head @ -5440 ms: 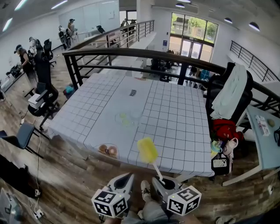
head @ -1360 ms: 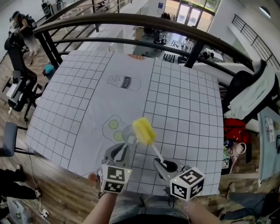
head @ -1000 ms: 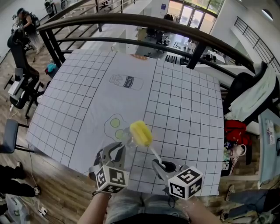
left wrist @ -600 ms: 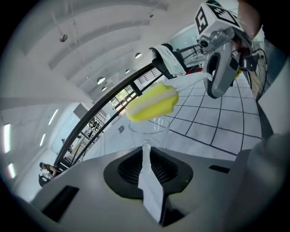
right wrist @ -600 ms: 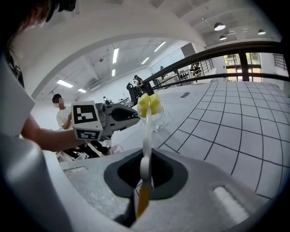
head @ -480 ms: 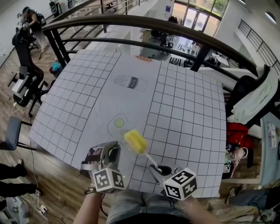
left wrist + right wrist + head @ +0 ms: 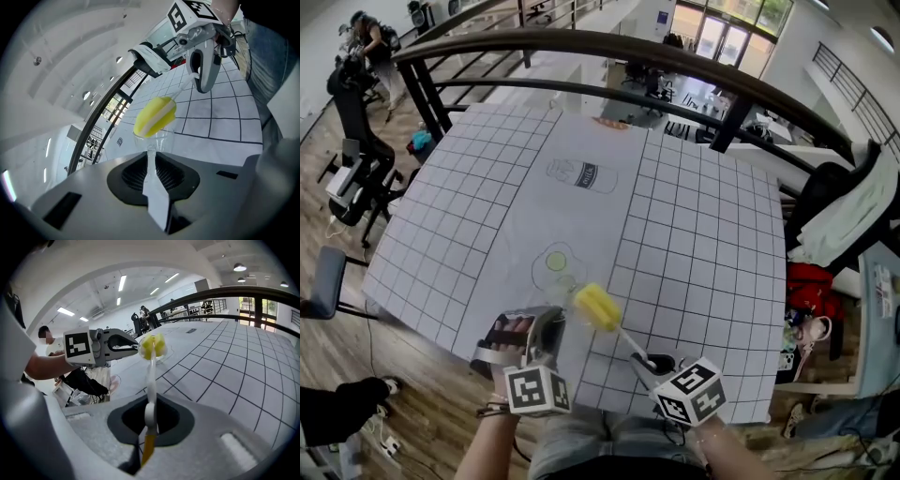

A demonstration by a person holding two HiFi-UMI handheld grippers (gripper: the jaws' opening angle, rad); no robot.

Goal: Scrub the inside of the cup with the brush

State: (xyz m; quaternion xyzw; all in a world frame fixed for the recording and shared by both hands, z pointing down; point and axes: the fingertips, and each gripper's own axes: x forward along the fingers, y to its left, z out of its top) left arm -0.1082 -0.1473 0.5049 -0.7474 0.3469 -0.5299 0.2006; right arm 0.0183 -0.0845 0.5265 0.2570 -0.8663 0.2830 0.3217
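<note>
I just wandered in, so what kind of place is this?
Probably an open-plan office or lab mezzanine: a dark curved metal railing overlooks a lower floor with tall glass doors, and black office chairs stand left of the white grid-clothed table.

Bright, even light throughout. Lit by daylight from tall windows [image 7: 773,13] at far end and by ceiling strip lights [image 7: 122,283]. Shadows faint and soft on the table [image 7: 694,234]. Heavy fisheye bending toward edges; black vignetted corners in both gripper views. Centres sharp, colours clean.
</note>
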